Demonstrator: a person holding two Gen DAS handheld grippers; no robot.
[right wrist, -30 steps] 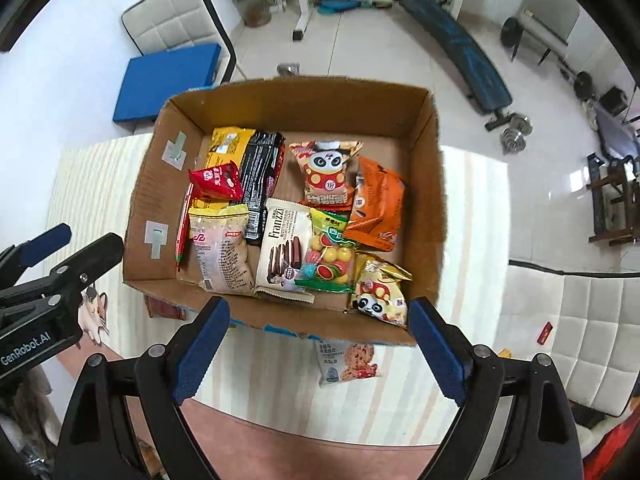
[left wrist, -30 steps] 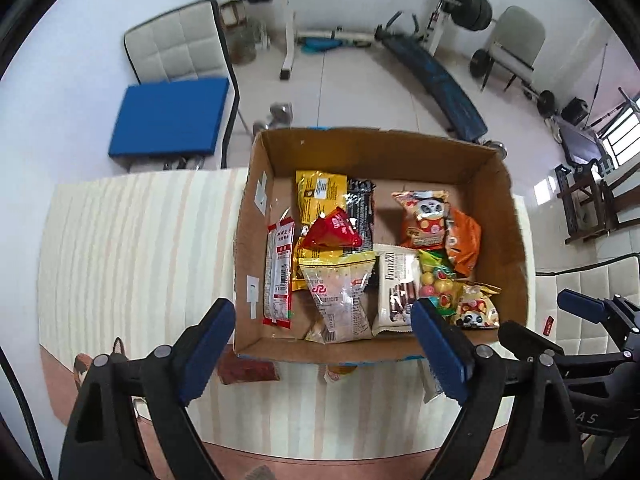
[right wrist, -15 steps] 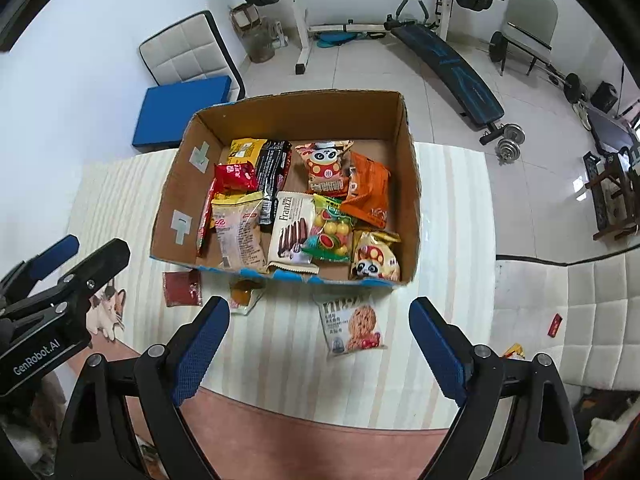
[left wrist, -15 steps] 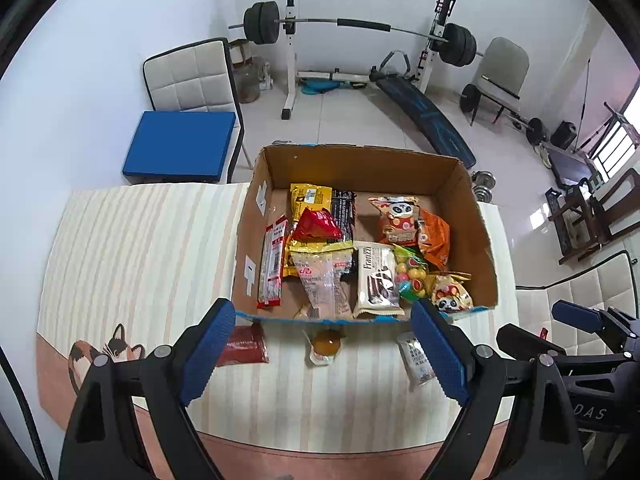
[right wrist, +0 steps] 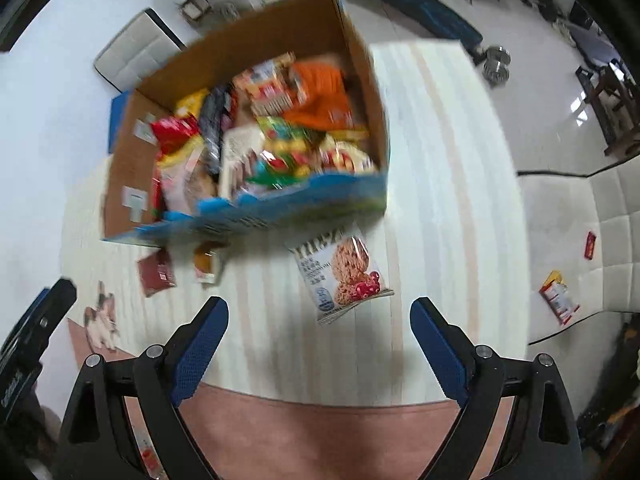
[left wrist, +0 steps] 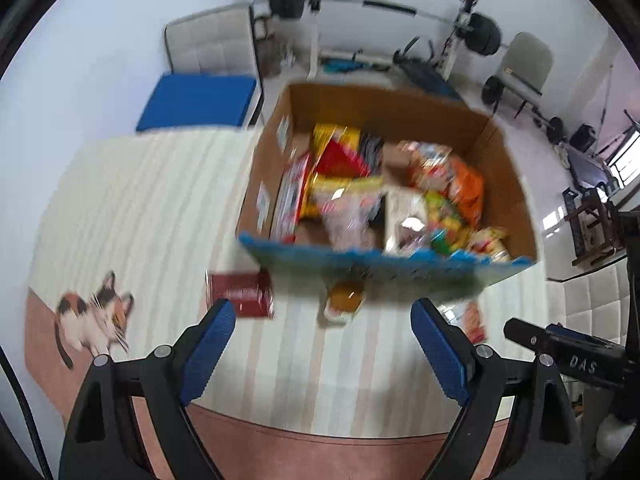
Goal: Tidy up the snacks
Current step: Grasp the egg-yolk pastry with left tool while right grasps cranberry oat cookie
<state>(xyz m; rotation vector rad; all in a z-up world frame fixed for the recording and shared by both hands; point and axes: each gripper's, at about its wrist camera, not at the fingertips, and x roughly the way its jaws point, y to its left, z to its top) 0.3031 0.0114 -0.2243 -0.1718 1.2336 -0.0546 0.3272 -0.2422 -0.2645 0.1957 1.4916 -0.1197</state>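
Observation:
A cardboard box (left wrist: 508, 176) (right wrist: 280, 32) with a blue front wall holds several snack packs. On the striped cloth in front of it lie a dark red packet (left wrist: 242, 294) (right wrist: 157, 273), a small orange-filled packet (left wrist: 345, 298) (right wrist: 206, 264) and a white cookie packet (right wrist: 344, 272), whose edge shows at the right of the left wrist view (left wrist: 474, 320). My left gripper (left wrist: 324, 322) stands open above the cloth, just short of the red and orange packets. My right gripper (right wrist: 318, 320) is open, near the cookie packet. Neither holds anything.
The striped tablecloth (right wrist: 440, 160) has a pink border and a cat print (left wrist: 94, 320). A white padded seat (right wrist: 580, 240) at the right carries two small packets. A blue-cushioned chair (left wrist: 196, 100) and weight equipment (left wrist: 380, 0) stand behind the table.
Both grippers have pulled back from over the box and come lower toward the cloth. The three loose packets in front of the box have come into view. The right view has rolled.

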